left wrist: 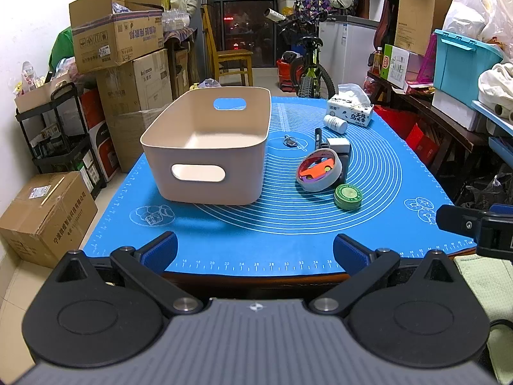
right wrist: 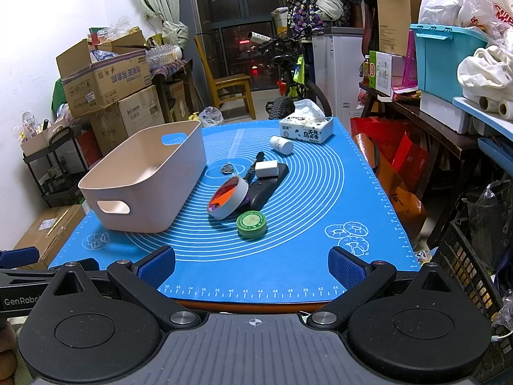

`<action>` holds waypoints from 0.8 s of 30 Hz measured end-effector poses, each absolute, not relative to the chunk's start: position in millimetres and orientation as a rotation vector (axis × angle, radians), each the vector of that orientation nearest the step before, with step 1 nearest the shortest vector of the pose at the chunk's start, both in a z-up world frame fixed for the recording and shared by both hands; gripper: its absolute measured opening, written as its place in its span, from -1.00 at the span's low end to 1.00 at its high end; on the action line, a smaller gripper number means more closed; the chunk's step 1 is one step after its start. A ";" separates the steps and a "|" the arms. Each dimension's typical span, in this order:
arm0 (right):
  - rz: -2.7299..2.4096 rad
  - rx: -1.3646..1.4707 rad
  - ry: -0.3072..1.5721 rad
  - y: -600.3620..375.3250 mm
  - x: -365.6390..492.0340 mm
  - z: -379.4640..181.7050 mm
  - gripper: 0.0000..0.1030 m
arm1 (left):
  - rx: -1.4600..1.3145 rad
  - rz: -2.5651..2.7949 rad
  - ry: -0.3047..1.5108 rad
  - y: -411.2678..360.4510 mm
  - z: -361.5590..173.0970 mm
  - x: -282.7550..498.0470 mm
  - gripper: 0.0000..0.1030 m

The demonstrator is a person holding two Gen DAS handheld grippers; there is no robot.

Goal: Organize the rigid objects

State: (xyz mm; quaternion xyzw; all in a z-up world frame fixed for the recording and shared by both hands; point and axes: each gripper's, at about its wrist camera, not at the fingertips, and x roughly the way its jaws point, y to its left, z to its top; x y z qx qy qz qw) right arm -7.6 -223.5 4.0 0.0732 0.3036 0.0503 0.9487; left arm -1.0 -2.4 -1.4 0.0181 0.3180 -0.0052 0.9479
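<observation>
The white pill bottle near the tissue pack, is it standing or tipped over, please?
Tipped over: the pill bottle lies on its side on the mat.

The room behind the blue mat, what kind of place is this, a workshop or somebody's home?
Most likely a home room used for storage. Stacked cardboard boxes line the wall, a bicycle is parked beside a wooden chair, and the table's blue mat is a baking mat.

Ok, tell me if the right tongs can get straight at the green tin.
Probably yes. The right tongs are open, the green tin sits nearest them on bare mat, and the tape roll stands behind it.
</observation>
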 end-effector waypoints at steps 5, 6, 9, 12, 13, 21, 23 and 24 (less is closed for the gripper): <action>0.102 0.148 0.619 -223.5 -7.3 4.1 0.95 | 0.039 -0.010 0.650 -3.3 -2.2 0.0 0.98; 0.101 0.147 0.620 -223.2 -7.1 4.4 0.95 | 0.040 -0.010 0.651 -4.0 -2.6 0.4 0.98; 0.102 0.143 0.623 -219.3 -7.6 3.4 0.95 | 0.041 -0.008 0.651 -4.1 -2.7 0.7 0.98; 0.103 0.145 0.624 -219.3 -6.9 3.3 0.95 | 0.043 -0.007 0.651 -3.4 -2.3 1.1 0.98; 0.106 0.149 0.624 -219.4 -6.0 3.6 0.95 | 0.044 -0.007 0.650 -2.9 -1.8 1.1 0.98; 0.140 0.159 0.595 -222.7 10.5 15.7 0.95 | 0.048 -0.018 0.667 5.5 8.1 7.9 0.98; 0.141 0.171 0.575 -222.1 19.7 23.1 0.95 | 0.043 -0.028 0.667 9.7 12.9 12.5 0.98; 0.143 0.174 0.568 -221.6 25.3 26.8 0.95 | 0.048 -0.026 0.662 11.6 15.9 15.7 0.98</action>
